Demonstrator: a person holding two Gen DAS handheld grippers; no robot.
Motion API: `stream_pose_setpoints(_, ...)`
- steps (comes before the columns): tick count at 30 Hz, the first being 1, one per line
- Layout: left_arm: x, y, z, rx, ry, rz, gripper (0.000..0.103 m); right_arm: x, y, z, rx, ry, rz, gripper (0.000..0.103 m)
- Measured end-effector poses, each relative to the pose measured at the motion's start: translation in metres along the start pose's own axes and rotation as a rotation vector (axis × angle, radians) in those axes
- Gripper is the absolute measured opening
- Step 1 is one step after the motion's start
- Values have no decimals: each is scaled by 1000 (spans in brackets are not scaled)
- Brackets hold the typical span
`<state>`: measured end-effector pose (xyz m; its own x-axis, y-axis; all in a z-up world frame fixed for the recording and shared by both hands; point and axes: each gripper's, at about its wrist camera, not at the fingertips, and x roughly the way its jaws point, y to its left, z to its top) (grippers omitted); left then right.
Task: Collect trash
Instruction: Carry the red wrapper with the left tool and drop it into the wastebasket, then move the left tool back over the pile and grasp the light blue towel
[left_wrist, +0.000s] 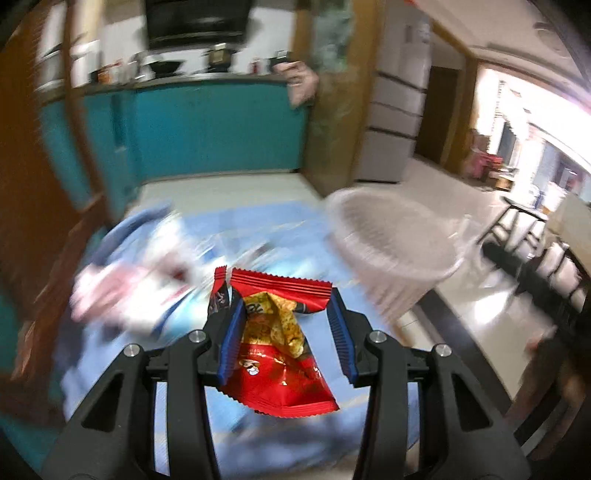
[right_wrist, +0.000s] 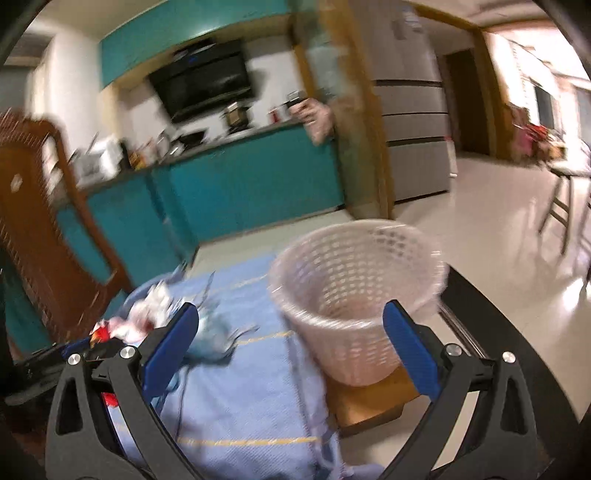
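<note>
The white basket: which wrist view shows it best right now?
The right wrist view: the white basket sits near centre, its rim, lattice wall and inside visible, standing on a brown block. In the left wrist view it is off to the right and heavily motion-blurred.

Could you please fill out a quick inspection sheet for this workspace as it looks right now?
Surface: table under a light blue cloth.
Job's things: red snack wrapper between the left hand-held gripper's pads, apparently held; white lattice basket standing on a brown block at the cloth's right edge.
Clutter: crumpled white and pink wrappers at the far left of the cloth, blurred.
Grippers: right hand-held gripper open, nothing between its pads.
Cables: nothing seen.
Surroundings: teal kitchen cabinets, grey fridge, wooden chair, pale floor.
</note>
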<state>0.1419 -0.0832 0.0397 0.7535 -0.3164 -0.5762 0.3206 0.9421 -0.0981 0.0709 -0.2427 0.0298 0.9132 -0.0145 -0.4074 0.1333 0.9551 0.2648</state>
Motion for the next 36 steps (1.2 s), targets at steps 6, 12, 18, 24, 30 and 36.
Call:
stream_pose_setpoints(6, 82, -76, 103, 59, -55, -217, 46, -11, -39, 6, 160, -86, -75, 98)
stream_pose_setpoints(12, 141, -87, 132, 23, 8, -236, 91, -1, -35, 4, 136, -42, -64, 98)
stream_pose_setpoints(18, 85, -16, 90, -12, -31, -122, 95, 8, -23, 0, 84, 12, -25, 98)
stream_pose_setpoints(24, -13, 63, 20, -85, -71, 95, 100, 17, 5, -6, -7, 65, 19, 98)
stream_pose_setpoints(30, -60, 108, -53, -207, -36, 222, 100, 14, 35, -17, -86, 93, 67, 98)
stream_pose_setpoints(36, -67, 97, -80, -168, 31, 194, 100, 3, 59, -37, -145, 140, 135, 98)
